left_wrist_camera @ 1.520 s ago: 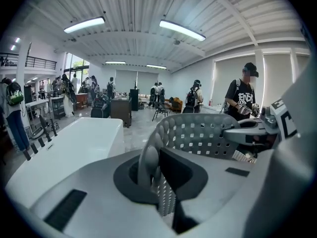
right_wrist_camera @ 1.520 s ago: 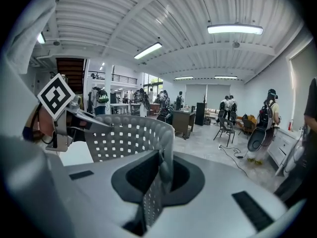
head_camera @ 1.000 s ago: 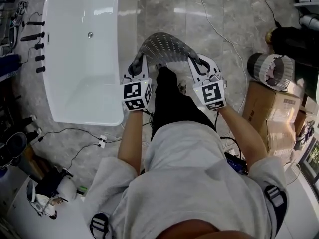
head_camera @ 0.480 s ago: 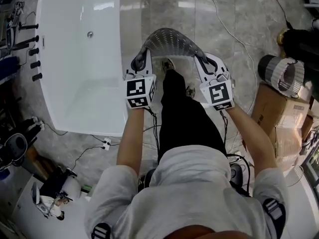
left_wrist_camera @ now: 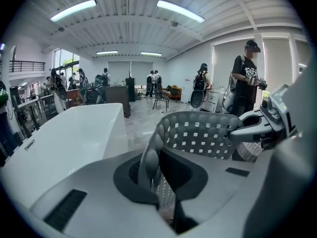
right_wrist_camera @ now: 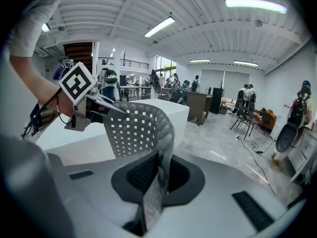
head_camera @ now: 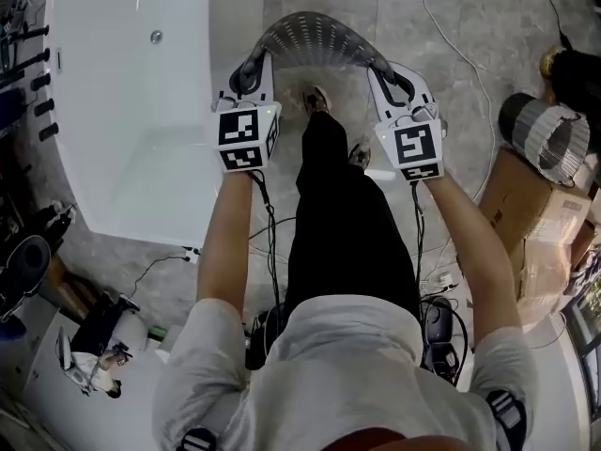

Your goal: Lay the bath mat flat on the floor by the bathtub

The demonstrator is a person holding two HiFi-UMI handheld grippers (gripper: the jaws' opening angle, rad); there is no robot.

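Left bare forearm [head_camera: 221,242] and right bare forearm [head_camera: 467,247] reach forward side by side, nearly parallel, with the elbows slightly bent. The left claw [head_camera: 247,71] and right claw [head_camera: 394,75], both pale grey, point forward and down. Each has its jaws clamped on one end of the grey perforated bath mat [head_camera: 315,40]. The hands seem largely hidden behind the claw bodies.

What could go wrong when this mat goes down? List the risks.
1. The bath mat arches between the left hand-held gripper and the right hand-held gripper, each shut on one end; it may land humped or folded.
2. Its left end hangs close to the bathtub and could ride up the tub's wall.
3. The person's shoe lies near; the mat might drape over it.
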